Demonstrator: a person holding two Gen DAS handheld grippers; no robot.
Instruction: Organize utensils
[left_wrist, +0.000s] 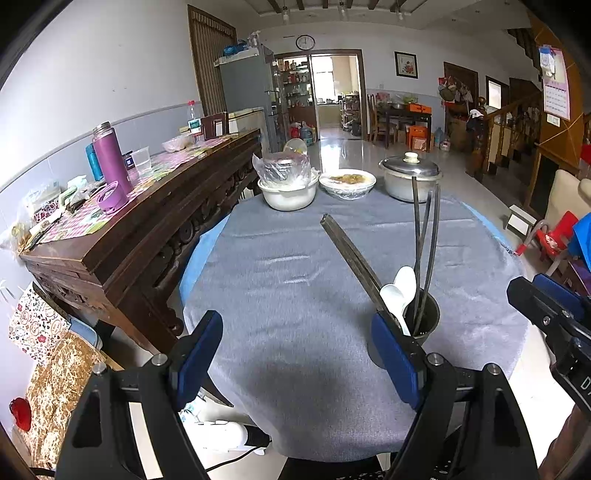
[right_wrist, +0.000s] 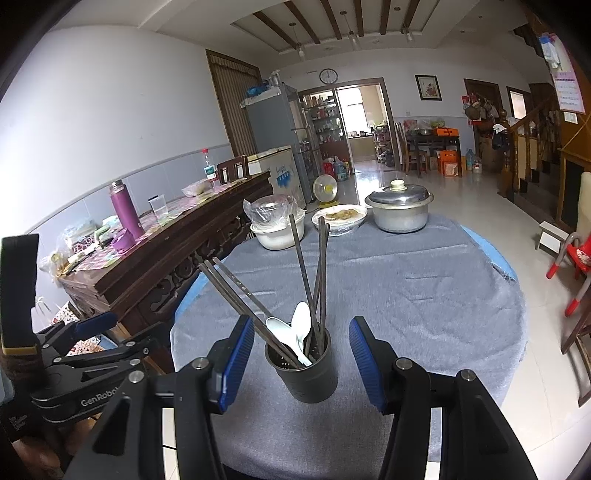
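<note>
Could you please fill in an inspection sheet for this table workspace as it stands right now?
Surface: round table under a grey cloth, mostly bare near the front.
Job's things: dark utensil holder upright, holding chopsticks and white spoons.
Clutter: white basin, food plate, lidded pot at the far edge.
Grippers: left tool open, empty; right tool open, either side of the holder, pads apart from it.
Cables: dark cord below the table edge.
Surroundings: wooden sideboard with purple flask.
</note>
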